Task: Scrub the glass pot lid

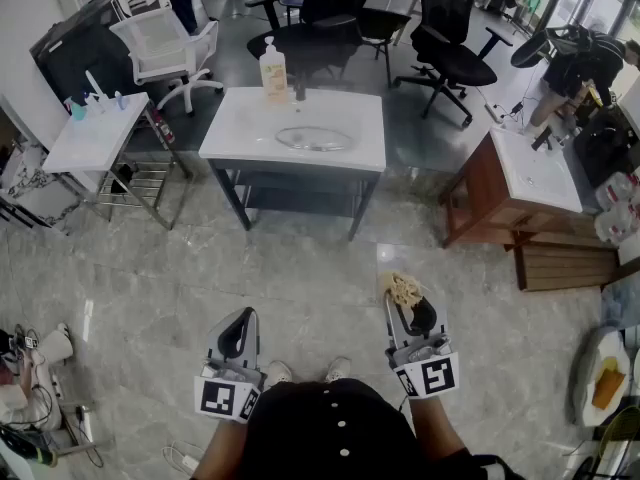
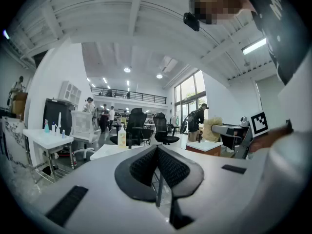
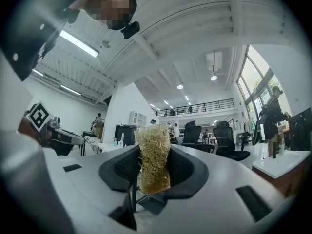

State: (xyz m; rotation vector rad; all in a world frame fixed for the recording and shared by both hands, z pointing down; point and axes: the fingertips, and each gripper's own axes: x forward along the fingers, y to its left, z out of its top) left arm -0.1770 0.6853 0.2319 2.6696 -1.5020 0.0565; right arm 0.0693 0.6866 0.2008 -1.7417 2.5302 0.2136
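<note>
The glass pot lid (image 1: 315, 139) lies flat on the white sink table (image 1: 240, 133) across the room, well ahead of both grippers. My left gripper (image 1: 238, 330) hovers low at the left over the floor, shut, nothing between its black pads (image 2: 168, 168). My right gripper (image 1: 405, 296) is at the right, shut on a tan fibrous scrubber (image 1: 404, 289). In the right gripper view the scrubber (image 3: 153, 157) stands upright between the pads. The left gripper view shows the right gripper with its scrubber (image 2: 211, 129) off to the right.
A soap bottle (image 1: 272, 71) stands at the back of the sink table. A white side table (image 1: 95, 133) with small bottles is to the left, a wooden cabinet with a basin (image 1: 525, 183) to the right. Office chairs (image 1: 445, 28) stand behind. Grey tiled floor lies between me and the table.
</note>
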